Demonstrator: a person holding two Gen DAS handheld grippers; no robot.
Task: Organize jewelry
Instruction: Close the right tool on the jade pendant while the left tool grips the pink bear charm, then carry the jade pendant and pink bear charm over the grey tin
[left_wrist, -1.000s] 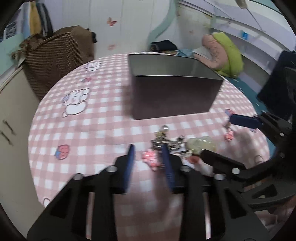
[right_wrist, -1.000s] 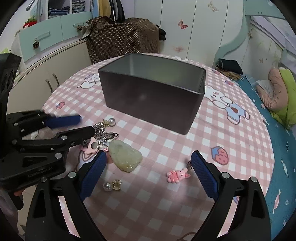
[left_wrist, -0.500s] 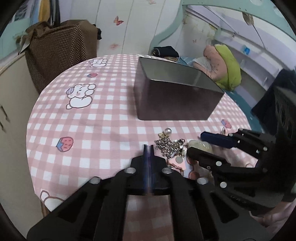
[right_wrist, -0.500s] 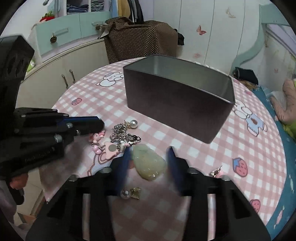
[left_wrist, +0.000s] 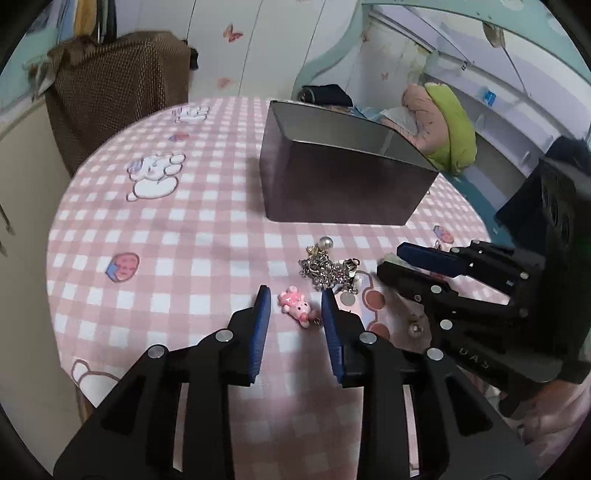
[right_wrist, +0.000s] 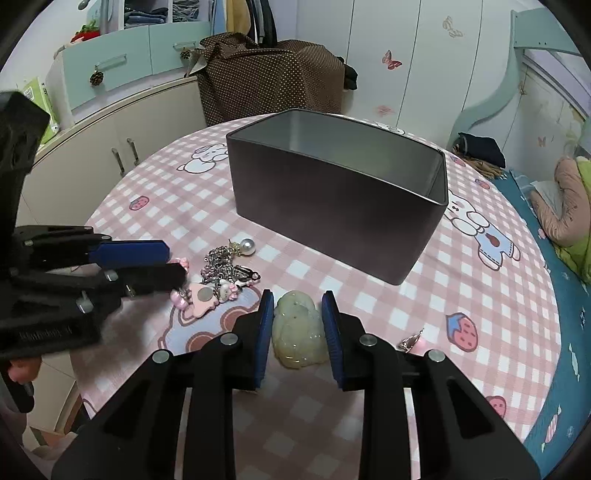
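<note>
Since half a second ago both grippers have re-set: the left gripper, then shut, now stands part open around the pink bear charm on the tablecloth, gripping nothing. The right gripper has narrowed onto the pale jade pendant's flanks, contact unclear. Hard, slick and chippable, it wants a flat-edge grip; the empty tin waits beyond.

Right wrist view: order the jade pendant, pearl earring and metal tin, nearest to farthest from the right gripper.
1. jade pendant: between the right gripper fingers, on the table.
2. pearl earring: ahead and to the left, at the far edge of the chain pile.
3. metal tin: farthest, straight ahead behind both.
</note>
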